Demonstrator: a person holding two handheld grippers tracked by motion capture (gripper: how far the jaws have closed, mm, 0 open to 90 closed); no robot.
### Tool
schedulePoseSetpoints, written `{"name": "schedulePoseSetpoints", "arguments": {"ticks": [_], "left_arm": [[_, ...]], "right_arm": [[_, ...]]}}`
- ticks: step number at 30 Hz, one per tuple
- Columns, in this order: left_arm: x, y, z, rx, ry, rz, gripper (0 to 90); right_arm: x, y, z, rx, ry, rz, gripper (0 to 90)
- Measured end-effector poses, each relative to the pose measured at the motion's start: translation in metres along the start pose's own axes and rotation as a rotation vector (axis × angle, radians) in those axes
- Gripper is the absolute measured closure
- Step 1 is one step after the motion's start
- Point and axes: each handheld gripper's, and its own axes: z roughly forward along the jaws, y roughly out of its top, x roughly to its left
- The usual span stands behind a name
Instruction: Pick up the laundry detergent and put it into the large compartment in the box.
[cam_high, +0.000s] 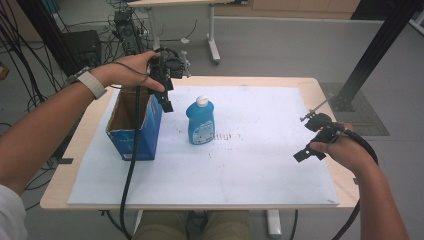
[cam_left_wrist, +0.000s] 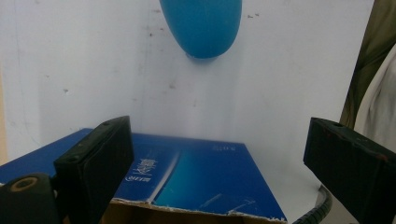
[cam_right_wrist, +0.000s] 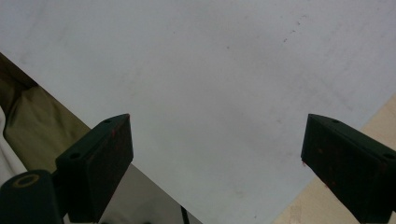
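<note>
Box (cam_high: 134, 131) under my left hand-held gripper (cam_high: 166, 97), jaws spread, empty; bottle (cam_high: 200, 121) beside; right hand-held gripper (cam_high: 311, 150) spread too.

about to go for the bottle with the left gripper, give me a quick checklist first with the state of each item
1. Left gripper open with nothing between the jaws: ok.
2. Blue bottle upright on the white mat, white cap on: ok.
3. Bottle stands apart from the blue box, a gap between them: ok.
4. Left gripper lined up on the bottle: not ok, it hangs over the box's open top edge.
5. Right gripper open, off at the mat's right side, away from the bottle: ok.
6. Box is empty: cannot tell, its inside is partly hidden.
</note>
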Motion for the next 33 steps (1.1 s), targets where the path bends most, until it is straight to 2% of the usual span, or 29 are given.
{"name": "schedulePoseSetpoints", "arguments": {"ticks": [8,17,25,33], "left_arm": [[-0.002,-0.002,-0.005,-0.011,0.001,-0.024,9.0],[-0.002,0.001,-0.007,0.000,0.007,-0.054,9.3],[-0.001,-0.002,-0.010,-0.016,-0.006,-0.070,9.4],[-0.002,-0.003,-0.015,-0.024,-0.011,-0.111,9.0]], "right_arm": [[0.002,-0.003,0.000,0.000,-0.003,0.002,9.0],[0.001,-0.002,-0.002,0.002,-0.007,0.005,9.1],[0.001,-0.001,-0.001,0.003,-0.008,0.006,9.2],[0.002,0.000,-0.001,0.002,-0.012,0.006,9.1]]}}
